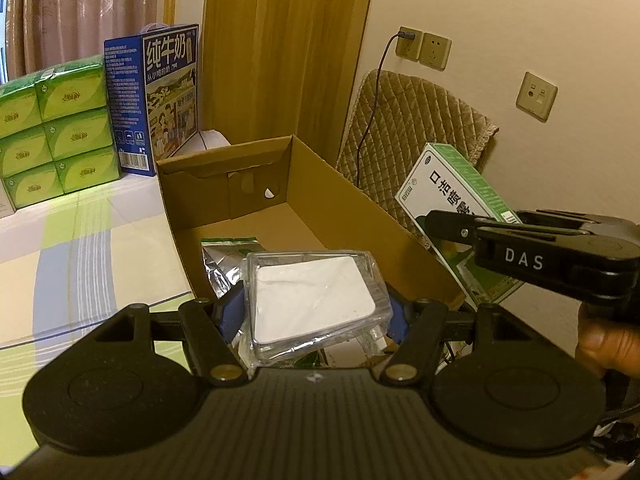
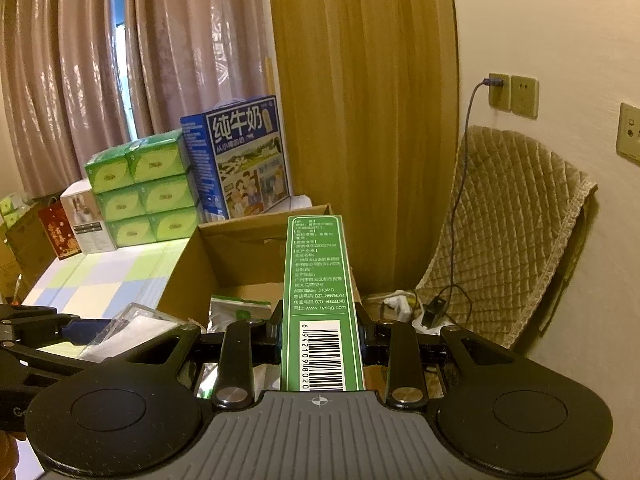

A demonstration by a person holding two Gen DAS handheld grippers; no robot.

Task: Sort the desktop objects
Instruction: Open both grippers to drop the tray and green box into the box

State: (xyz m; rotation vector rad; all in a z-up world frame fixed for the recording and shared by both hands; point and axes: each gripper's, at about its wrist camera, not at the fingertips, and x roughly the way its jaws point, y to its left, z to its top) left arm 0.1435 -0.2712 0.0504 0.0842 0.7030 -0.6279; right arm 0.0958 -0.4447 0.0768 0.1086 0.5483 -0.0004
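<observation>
My left gripper (image 1: 316, 312) is shut on a clear plastic case with a white card inside (image 1: 316, 300), held over the near end of an open cardboard box (image 1: 340, 196). A silver foil pouch (image 1: 224, 260) lies in the box under it. My right gripper (image 2: 320, 332) is shut on a green and white medicine box (image 2: 320, 304), held just over the box's right wall; the same medicine box shows in the left wrist view (image 1: 456, 196). The clear case shows at the left of the right wrist view (image 2: 136, 332).
Stacked green tissue packs (image 1: 52, 128) and a blue milk carton (image 1: 160, 100) stand on the checked surface (image 1: 80, 240) behind the box. A quilted pad (image 2: 508, 232), a charger cable (image 2: 460, 200) and wall sockets (image 2: 512, 94) are to the right.
</observation>
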